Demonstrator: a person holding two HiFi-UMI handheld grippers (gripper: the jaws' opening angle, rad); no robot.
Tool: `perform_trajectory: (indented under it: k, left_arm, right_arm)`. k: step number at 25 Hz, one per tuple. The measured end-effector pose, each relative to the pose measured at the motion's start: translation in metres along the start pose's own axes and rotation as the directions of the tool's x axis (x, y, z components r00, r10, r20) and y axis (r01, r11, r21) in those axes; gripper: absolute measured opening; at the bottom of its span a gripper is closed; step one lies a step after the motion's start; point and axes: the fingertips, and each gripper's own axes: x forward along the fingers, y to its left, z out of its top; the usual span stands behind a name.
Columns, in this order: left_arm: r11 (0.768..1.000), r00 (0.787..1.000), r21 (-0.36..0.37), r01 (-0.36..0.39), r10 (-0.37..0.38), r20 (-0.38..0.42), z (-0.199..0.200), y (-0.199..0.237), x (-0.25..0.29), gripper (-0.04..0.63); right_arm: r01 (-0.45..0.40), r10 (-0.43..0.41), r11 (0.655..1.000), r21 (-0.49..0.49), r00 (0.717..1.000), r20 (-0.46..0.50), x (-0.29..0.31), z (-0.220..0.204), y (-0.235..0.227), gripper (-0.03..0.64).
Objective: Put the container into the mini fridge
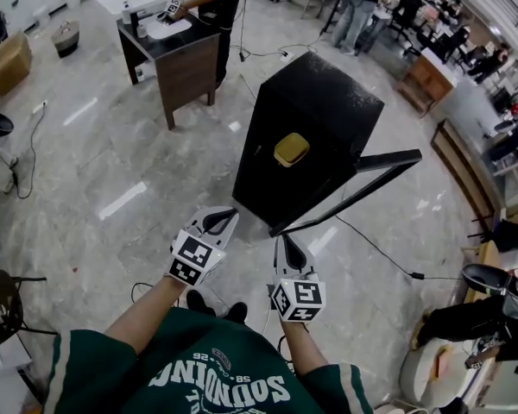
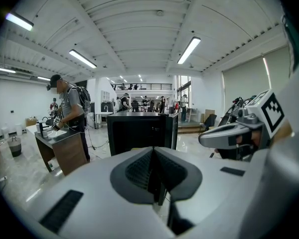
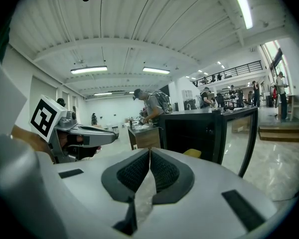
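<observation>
A black mini fridge (image 1: 311, 102) stands on the floor in front of me, its glass door (image 1: 354, 190) swung open to the right. A yellow container (image 1: 291, 149) sits inside the fridge opening; it also peeks over the right gripper's body as the container (image 3: 192, 153). My left gripper (image 1: 219, 222) hovers low in front of the fridge, jaws shut and empty. My right gripper (image 1: 291, 251) is beside it, just under the door's edge, also shut with nothing held. The fridge (image 2: 139, 133) fills the middle of the left gripper view, beyond the left gripper (image 2: 153, 156); the right gripper (image 3: 149, 158) points at the fridge (image 3: 199, 133).
A dark wooden desk (image 1: 186, 54) with a person working at it stands at the back left. Cables (image 1: 380, 253) trail over the marble floor right of the fridge. A chair (image 1: 2, 304) is at the left, wooden cabinets (image 1: 427, 76) and several people at the back right.
</observation>
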Motion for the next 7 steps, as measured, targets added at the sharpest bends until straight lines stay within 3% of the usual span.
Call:
perform_trajectory:
  k: [7]
  left_arm:
    - [1.0, 1.0, 0.002, 0.006, -0.006, -0.014, 0.002, -0.014, -0.001, 0.014]
  right_arm:
    - [-0.008, 0.008, 1.0, 0.006, 1.0, -0.001, -0.01, -0.002, -0.002, 0.034]
